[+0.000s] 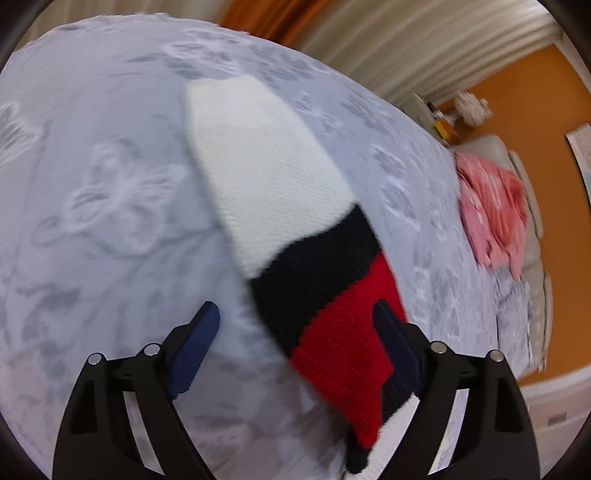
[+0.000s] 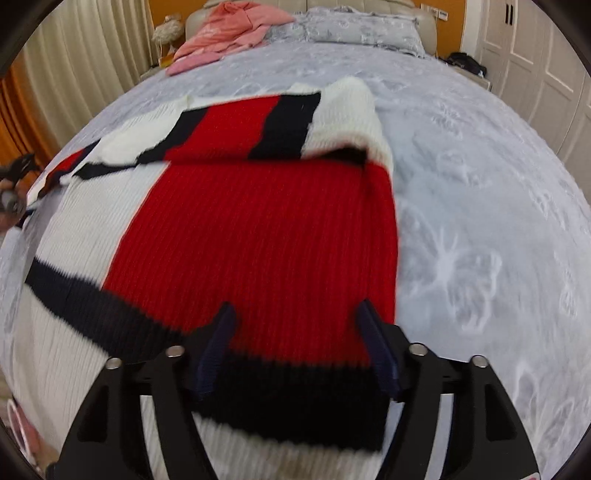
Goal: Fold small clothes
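A knit sweater in red, navy and white [image 2: 251,236] lies on the pale grey bedspread [image 2: 480,206], its right sleeve [image 2: 340,122] folded across the top. In the left wrist view its other sleeve [image 1: 280,192] stretches out flat, white at the far end, navy and red near. My left gripper [image 1: 295,321] is open just above the near end of that sleeve. My right gripper [image 2: 295,317] is open, its fingers over the red and navy body panel near the hem.
A pink garment [image 2: 236,33] and a grey pillow [image 2: 362,26] lie at the head of the bed. Cream curtains [image 2: 81,66] hang on the left, white wardrobe doors [image 2: 543,55] stand on the right. The pink garment also shows in the left wrist view [image 1: 495,206].
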`<state>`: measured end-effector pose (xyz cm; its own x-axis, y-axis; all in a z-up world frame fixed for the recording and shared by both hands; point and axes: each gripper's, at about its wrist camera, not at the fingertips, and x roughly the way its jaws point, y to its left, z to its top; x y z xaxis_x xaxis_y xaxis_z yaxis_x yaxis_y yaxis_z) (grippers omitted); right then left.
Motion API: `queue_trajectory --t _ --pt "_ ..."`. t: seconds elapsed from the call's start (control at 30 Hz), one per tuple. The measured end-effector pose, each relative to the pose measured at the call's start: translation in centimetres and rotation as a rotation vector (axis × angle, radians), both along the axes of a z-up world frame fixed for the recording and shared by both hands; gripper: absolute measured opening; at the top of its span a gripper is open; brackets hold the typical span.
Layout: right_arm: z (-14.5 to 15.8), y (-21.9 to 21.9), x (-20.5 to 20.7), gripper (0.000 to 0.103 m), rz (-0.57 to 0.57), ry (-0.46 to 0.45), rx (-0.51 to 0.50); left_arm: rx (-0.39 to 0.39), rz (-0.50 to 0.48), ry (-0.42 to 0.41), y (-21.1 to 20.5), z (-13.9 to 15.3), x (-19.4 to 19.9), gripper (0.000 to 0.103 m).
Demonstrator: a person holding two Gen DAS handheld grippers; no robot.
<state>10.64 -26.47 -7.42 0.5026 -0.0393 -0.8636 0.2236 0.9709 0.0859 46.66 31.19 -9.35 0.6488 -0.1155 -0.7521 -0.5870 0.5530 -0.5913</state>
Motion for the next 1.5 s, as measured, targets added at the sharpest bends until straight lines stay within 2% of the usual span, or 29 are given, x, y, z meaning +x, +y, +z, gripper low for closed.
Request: queue_trajectory --t 0.03,0.07,0.1,0.17,0.23,0.33,0.4,0.43,0.47,0.53,0.57,0.63,0.67,0.73,0.77,0.8,0.87,0.9,0.93,1.03,1.13,1.17,1.2,1.27,1.37,1.5 --pt "0.0 -0.1 -0.3 0.073 0.002 0.014 0.015 -0.017 -0.020 -0.010 -0.2 -0.1 0.3 0.067" --pt "0.1 0.1 -0.6 0.073 0.005 0.021 0.019 -0.050 -0.054 -0.020 -0.5 -0.3 1.1 0.037" --pt "0.1 0.2 -0.9 0.074 0.014 0.028 0.022 -0.078 -0.069 -0.019 -0.4 -0.5 1.4 0.013" --pt "0.2 0.6 -1.7 0.076 0.040 0.058 0.012 -0.106 -0.049 -0.038 0.0 -0.3 1.0 0.012" --pt "0.3 0.9 -2.6 0.079 0.054 0.069 0.005 -0.087 -0.024 -0.078 0.0 1.0 0.4 0.010" --pt "-0.1 0.8 -3.9 0.084 0.059 0.077 0.005 0.020 -0.052 -0.138 -1.2 5.1 0.7 0.009" --pt "-0.4 0.6 -4.5 0.085 0.048 0.066 0.017 0.159 -0.154 -0.226 -5.3 10.1 0.2 0.009" --pt "-0.3 0.4 -4.5 0.085 0.039 0.058 0.029 0.205 -0.206 -0.264 -7.3 12.0 0.1 0.009" --pt "-0.3 0.2 -4.4 0.085 0.027 0.052 0.045 0.272 -0.305 -0.328 -11.0 14.7 -0.8 0.009" --pt "-0.2 -0.2 -4.3 0.085 0.009 0.044 0.072 0.353 -0.481 -0.423 -17.5 18.3 -3.1 0.009" --pt "-0.1 -0.6 -4.4 0.085 -0.003 0.035 0.095 0.397 -0.605 -0.463 -22.0 19.6 -4.6 0.010" --pt "0.1 -1.5 -4.6 0.085 -0.035 0.019 0.148 0.434 -0.816 -0.467 -29.7 19.4 -7.7 0.015" --pt "0.3 -1.9 -4.6 0.085 -0.049 0.014 0.160 0.443 -0.868 -0.448 -31.9 18.4 -8.7 0.017" --pt "0.8 -3.0 -4.9 0.085 -0.085 0.003 0.173 0.446 -0.970 -0.368 -36.1 15.1 -10.7 0.034" --pt "1.1 -3.4 -4.9 0.085 -0.095 -0.005 0.181 0.418 -1.003 -0.298 -37.6 12.5 -11.8 0.045" --pt "1.6 -4.0 -4.9 0.085 -0.105 -0.018 0.185 0.383 -1.025 -0.252 -38.4 10.5 -12.9 0.045" --pt "2.8 -4.8 -4.5 0.085 -0.094 -0.049 0.156 0.391 -1.025 -0.215 -38.6 8.5 -15.1 0.047" --pt "3.4 -5.1 -3.9 0.085 -0.076 -0.061 0.139 0.399 -1.018 -0.202 -38.3 7.8 -16.0 0.056" --pt "4.1 -5.3 -2.6 0.085 -0.045 -0.073 0.125 0.395 -1.005 -0.195 -37.7 7.5 -16.4 0.060" --pt "5.7 -5.2 1.9 0.085 0.019 -0.093 0.144 0.419 -0.915 -0.170 -34.9 7.2 -17.3 0.063" --pt "6.9 -3.8 7.9 0.085 0.082 -0.125 0.223 0.358 -0.827 -0.145 -31.5 7.4 -17.4 0.064" --pt "7.1 -3.2 10.0 0.085 0.095 -0.129 0.233 0.317 -0.794 -0.136 -29.9 7.0 -17.0 0.067" --pt "7.3 -2.0 12.3 0.085 0.105 -0.129 0.199 0.295 -0.770 -0.125 -28.7 6.7 -17.0 0.068" --pt "7.6 0.8 16.7 0.085 0.150 -0.133 0.071 0.273 -0.738 -0.100 -26.6 6.5 -17.5 0.069" --pt "7.6 6.2 22.2 0.085 0.279 -0.121 -0.072 0.310 -0.718 -0.083 -25.1 6.1 -18.8 0.069" --pt "5.6 13.2 27.0 0.085 0.425 -0.058 -0.187 0.355 -0.714 -0.072 -23.8 5.1 -20.0 0.071"
